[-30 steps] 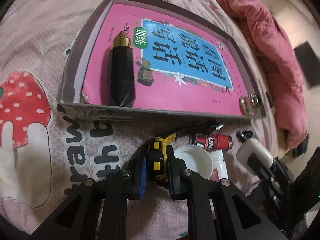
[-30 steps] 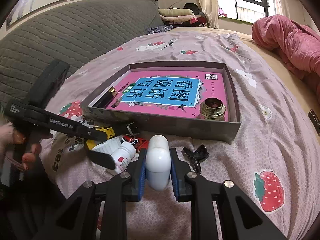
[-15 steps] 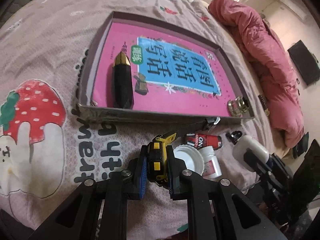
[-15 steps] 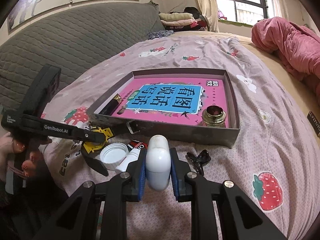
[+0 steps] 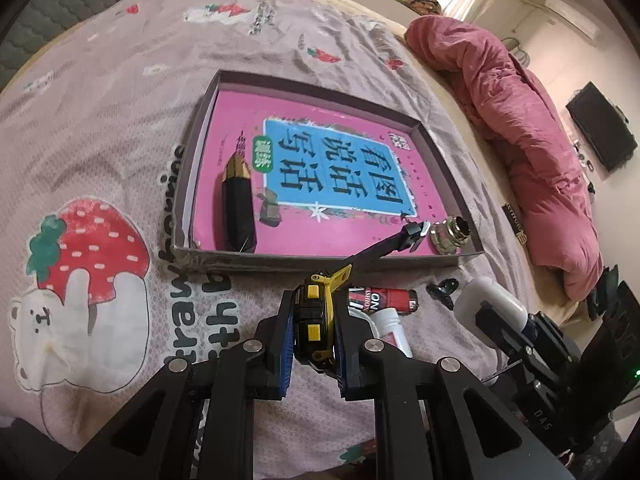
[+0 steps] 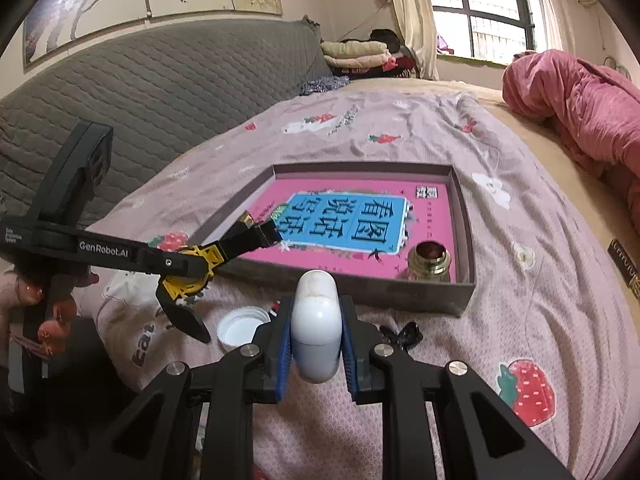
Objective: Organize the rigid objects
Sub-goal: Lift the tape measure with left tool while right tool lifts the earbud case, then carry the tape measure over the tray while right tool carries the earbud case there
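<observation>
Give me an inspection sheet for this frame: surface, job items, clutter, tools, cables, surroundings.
Surface: strawberry-print bedsheet, wrinkled.
Job's things: shallow grey box holding a pink book, a black faceted bottle lying flat and a brass fitting upright.
Clutter: on the sheet before the box, white cap, red tube, small black clip.
Grippers: left tool shut on yellow-black utility knife; right tool shut on white bottle.
Cables: nothing seen.
Surroundings: pink duvet, grey headboard, window.
</observation>
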`<control>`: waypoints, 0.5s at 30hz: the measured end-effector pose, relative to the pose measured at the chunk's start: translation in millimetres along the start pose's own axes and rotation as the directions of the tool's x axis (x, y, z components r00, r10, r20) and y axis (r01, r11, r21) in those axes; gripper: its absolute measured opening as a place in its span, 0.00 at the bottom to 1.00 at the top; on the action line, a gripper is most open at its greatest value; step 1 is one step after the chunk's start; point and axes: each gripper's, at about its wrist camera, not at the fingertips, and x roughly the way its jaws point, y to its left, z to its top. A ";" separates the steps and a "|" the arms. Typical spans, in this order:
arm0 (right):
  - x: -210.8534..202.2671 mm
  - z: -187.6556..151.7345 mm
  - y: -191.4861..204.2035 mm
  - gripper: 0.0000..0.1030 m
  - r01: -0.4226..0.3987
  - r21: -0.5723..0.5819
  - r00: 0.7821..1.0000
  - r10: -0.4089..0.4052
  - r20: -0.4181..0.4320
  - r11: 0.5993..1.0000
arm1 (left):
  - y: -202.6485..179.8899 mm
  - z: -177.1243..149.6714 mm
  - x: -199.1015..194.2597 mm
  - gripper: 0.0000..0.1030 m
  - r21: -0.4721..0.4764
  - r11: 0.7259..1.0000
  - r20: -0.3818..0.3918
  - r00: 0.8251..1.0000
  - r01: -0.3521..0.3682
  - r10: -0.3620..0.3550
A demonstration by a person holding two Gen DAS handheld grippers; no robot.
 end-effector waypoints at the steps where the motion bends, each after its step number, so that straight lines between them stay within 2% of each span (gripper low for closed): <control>1: -1.3 1.6 1.1 0.21 0.004 -0.005 1.000 -0.004 0.005 1.000 | -1.5 0.5 -2.6 0.16 0.003 1.000 0.008 1.000 0.001 -0.001; 9: -9.8 9.3 1.7 0.21 0.017 0.002 0.999 -0.017 0.039 1.000 | -13.9 3.6 -18.0 0.16 0.042 0.999 0.067 0.997 -0.032 0.029; 15: -13.7 12.1 0.3 0.21 0.027 0.007 0.998 -0.027 0.055 1.000 | -13.5 5.8 -28.1 0.16 0.033 0.999 0.108 0.994 -0.039 0.035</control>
